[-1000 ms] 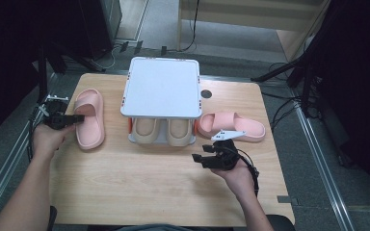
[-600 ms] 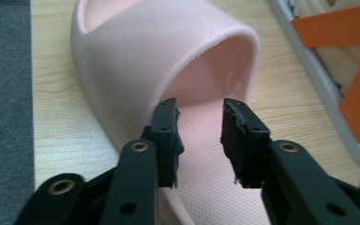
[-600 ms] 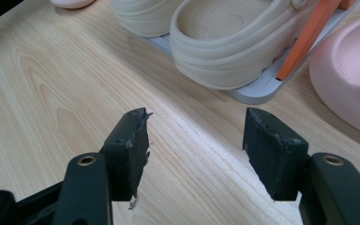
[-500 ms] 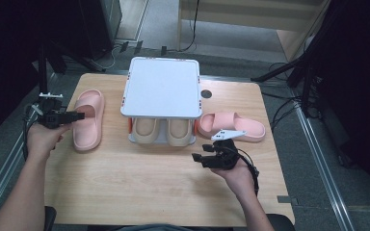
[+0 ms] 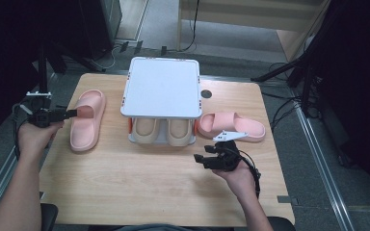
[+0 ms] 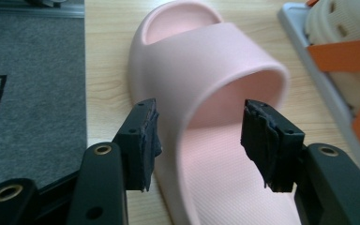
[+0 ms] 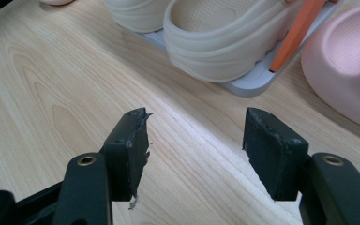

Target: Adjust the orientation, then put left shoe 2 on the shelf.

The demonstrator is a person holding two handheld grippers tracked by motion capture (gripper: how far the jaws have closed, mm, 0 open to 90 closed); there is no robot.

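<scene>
**Pink slipper let go at the worktop's left edge**

Nearest the person, the right hand-held gripper [image 5: 211, 155] hovers over bare worktop [image 5: 139, 192], its jaws wide apart with nothing between them. The left hand-held gripper [image 5: 70, 114] sits at the left edge; its jaws have just been opening, and in the left gripper view they straddle the outer wall of the left pink slipper [image 6: 215, 108] without pressing on it.

That slipper [image 5: 86, 120] lies flat beside the rack [image 5: 161, 86], well apart from its mate, the right pink slipper [image 5: 231, 126]. It looks like light, soft foam that would give under the pads and is probably not slippery; the arched strap or the side wall offers the firmest hold.

The front half of the worktop is open. Farther back, a beige pair [image 5: 164, 132] fills the rack's lower level, and the left edge is close by.
</scene>
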